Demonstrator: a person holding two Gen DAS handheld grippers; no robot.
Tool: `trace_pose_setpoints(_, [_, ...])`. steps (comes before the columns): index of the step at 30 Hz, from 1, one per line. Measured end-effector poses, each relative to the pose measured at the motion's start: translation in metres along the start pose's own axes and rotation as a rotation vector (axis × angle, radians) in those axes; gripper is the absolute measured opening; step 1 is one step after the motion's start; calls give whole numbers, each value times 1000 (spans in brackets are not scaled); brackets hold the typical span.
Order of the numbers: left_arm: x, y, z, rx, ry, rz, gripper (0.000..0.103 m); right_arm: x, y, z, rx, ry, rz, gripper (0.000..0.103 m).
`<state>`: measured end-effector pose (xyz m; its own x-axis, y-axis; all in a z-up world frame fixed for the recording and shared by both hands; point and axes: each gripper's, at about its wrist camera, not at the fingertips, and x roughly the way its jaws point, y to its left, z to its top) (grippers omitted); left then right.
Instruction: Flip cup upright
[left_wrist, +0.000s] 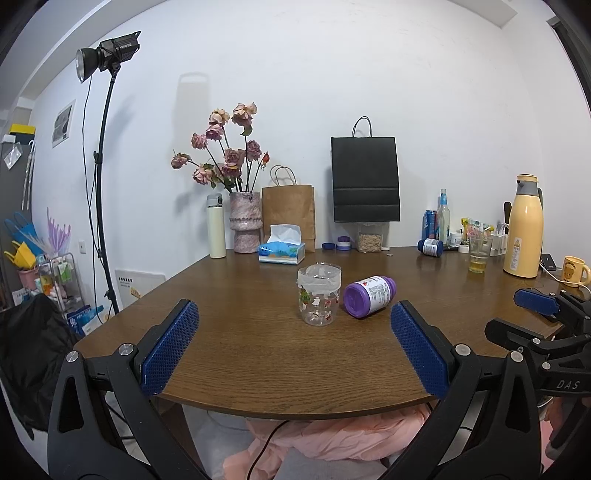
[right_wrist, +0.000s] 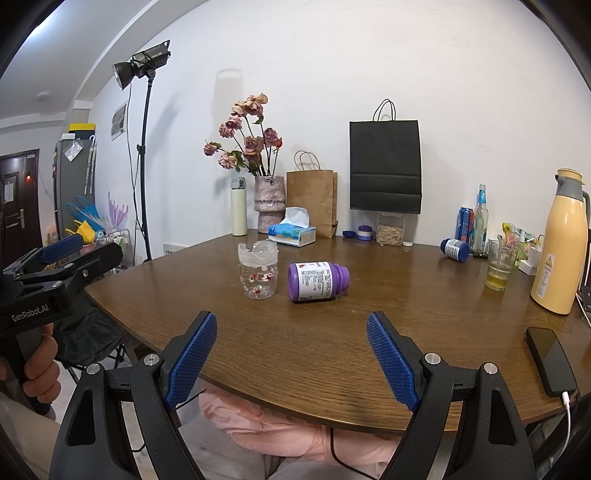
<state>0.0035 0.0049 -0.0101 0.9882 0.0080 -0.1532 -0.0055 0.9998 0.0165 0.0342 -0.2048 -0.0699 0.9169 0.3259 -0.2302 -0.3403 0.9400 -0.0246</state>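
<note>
Cup: clear plastic cup (left_wrist: 318, 294) with small printed figures and a taped rim, standing mouth-up on the wooden table (left_wrist: 258, 354).
Purple bottle: purple-capped pill bottle (left_wrist: 369, 296) lying on its side just beside the cup, on its right.
Left gripper (left_wrist: 294, 350): jaws wide apart, empty, held at the table's near edge, well short of the cup.
Right gripper (right_wrist: 291, 363): jaws wide apart, empty, also at the near edge.
Tissue box (left_wrist: 282, 252): behind the cup, toward the wall.
</note>
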Motion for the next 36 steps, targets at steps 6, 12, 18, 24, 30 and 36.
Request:
trace_pose_setpoints(6, [-1, 0, -3, 2, 5, 1, 103, 0, 0, -1, 0, 0, 0, 87])
trace_pose_setpoints(12, [-1, 0, -3, 3, 5, 1, 103, 0, 1, -1, 0, 1, 1, 88])
trace_pose_setpoints(18, [-2, -1, -3, 8, 6, 2, 103, 0, 0, -1, 1, 2, 0, 88])
trace_pose_setpoints(24, [-2, -1, -3, 8, 7, 2, 103, -2, -1, 2, 0, 1, -1, 88])
trace_pose_setpoints(30, [-3, -2, -3, 10, 10, 1, 103, 2, 1, -4, -5, 7, 13, 88])
trace_pose_setpoints(36, [-3, -2, -3, 10, 10, 0, 103, 2, 1, -4, 1, 6, 10, 88])
